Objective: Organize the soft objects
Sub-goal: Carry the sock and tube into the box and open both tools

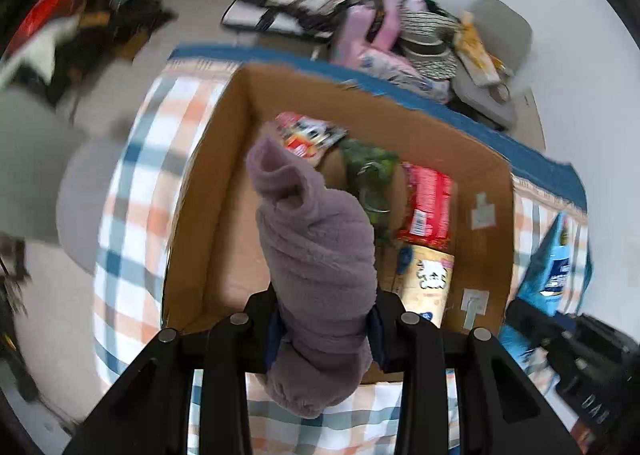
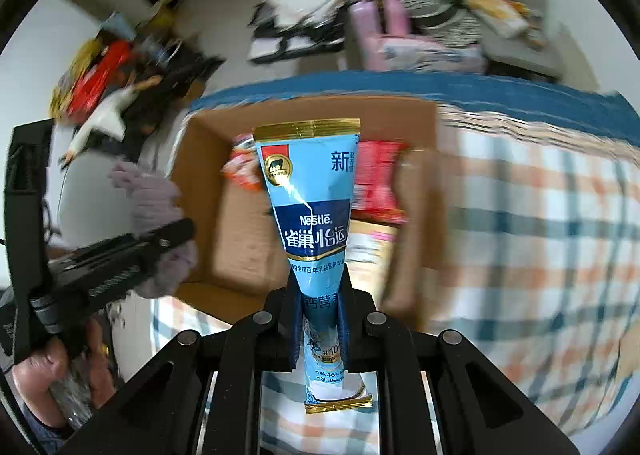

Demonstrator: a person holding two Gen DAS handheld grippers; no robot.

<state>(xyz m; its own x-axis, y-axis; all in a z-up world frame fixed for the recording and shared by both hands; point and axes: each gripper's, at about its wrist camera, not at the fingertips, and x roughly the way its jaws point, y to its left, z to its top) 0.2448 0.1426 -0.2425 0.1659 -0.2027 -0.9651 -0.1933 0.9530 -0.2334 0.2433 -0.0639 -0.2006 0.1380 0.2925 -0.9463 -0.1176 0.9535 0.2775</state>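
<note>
- Left hand-held gripper (image 1: 326, 329) clamped on a rolled mauve fleece cloth (image 1: 312, 239), held above the open cardboard box (image 1: 224, 159).
- Right hand-held gripper (image 2: 320, 319) clamped on a blue Nestlé pouch (image 2: 310, 199), also over the box.
- Box sits on the checked-cloth surface (image 2: 540, 235); inside: red packet (image 1: 430, 203), green item (image 1: 370, 169), beige packet (image 1: 428, 283).
- Background blurred.

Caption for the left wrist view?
Left gripper shut on a rolled purple fleece cloth above an open cardboard box.
</note>
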